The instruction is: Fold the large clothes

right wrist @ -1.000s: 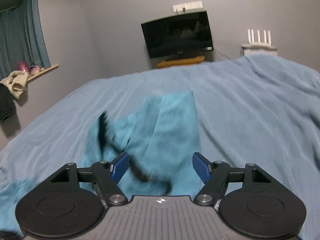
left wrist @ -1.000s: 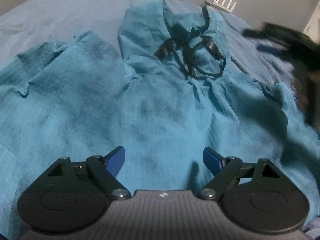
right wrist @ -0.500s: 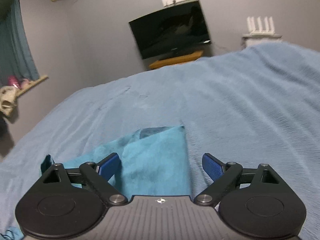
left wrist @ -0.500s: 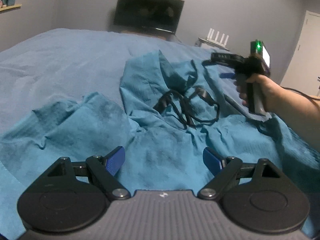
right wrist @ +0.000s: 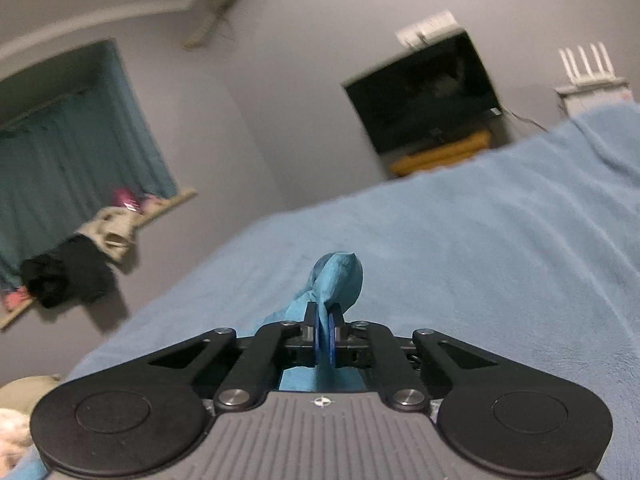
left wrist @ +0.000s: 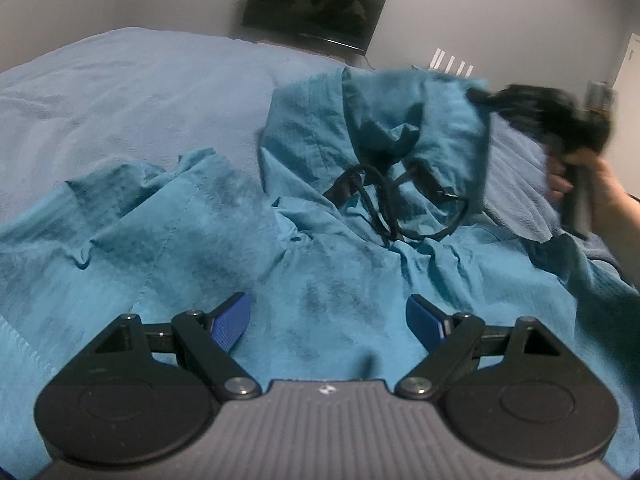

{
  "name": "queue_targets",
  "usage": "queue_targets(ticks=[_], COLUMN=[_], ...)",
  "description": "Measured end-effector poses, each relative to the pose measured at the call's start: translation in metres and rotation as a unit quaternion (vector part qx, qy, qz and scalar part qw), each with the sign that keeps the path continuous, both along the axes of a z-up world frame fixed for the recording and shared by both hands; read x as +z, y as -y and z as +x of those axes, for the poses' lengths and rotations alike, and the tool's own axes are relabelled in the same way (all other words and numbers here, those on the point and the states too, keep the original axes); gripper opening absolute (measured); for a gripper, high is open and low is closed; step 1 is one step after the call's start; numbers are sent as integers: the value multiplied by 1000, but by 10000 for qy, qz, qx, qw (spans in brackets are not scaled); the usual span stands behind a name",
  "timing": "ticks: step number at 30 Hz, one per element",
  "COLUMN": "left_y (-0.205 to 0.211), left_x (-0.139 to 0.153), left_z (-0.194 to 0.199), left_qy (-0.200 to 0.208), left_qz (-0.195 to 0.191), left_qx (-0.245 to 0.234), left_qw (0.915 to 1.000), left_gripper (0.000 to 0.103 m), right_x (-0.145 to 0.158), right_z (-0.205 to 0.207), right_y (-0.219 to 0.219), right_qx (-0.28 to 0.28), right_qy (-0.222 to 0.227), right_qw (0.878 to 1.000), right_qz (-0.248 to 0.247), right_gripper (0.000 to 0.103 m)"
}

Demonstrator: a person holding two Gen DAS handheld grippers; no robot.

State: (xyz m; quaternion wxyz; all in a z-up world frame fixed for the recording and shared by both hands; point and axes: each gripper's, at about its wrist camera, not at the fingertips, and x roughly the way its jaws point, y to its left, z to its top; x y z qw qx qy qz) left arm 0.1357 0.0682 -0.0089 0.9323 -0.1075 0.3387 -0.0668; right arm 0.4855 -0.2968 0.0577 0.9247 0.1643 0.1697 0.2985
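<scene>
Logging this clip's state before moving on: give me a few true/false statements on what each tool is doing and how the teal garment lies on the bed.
1. The right tool is shut on a bunch of the teal garment. True.
2. The left tool grips the black drawstring. False: it is open over the garment's body, and the drawstring lies loose farther ahead.
3. The garment lies on a blue bedcover. True.
4. The garment is already folded into a neat rectangle. False: it is spread out and rumpled.
5. A dark TV hangs on the far wall. True.
</scene>
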Motion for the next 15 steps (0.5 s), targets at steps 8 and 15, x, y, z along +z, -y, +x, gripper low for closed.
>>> queue_targets(ticks=[8, 15], left_y=[-13, -25], left_x=[13, 96], left_z=[-15, 8], left_qy=[443, 1309], left_qz=[-89, 12], left_qx=[288, 257], left_qw=[9986, 9911], left_gripper=[85, 85], right_x=[19, -3], right_z=[-124, -199], right_y=[11, 27], right_qx=[405, 392], right_qy=[618, 604], right_qw=[9971, 9974], right_qz=[-195, -88], right_gripper=[5, 5])
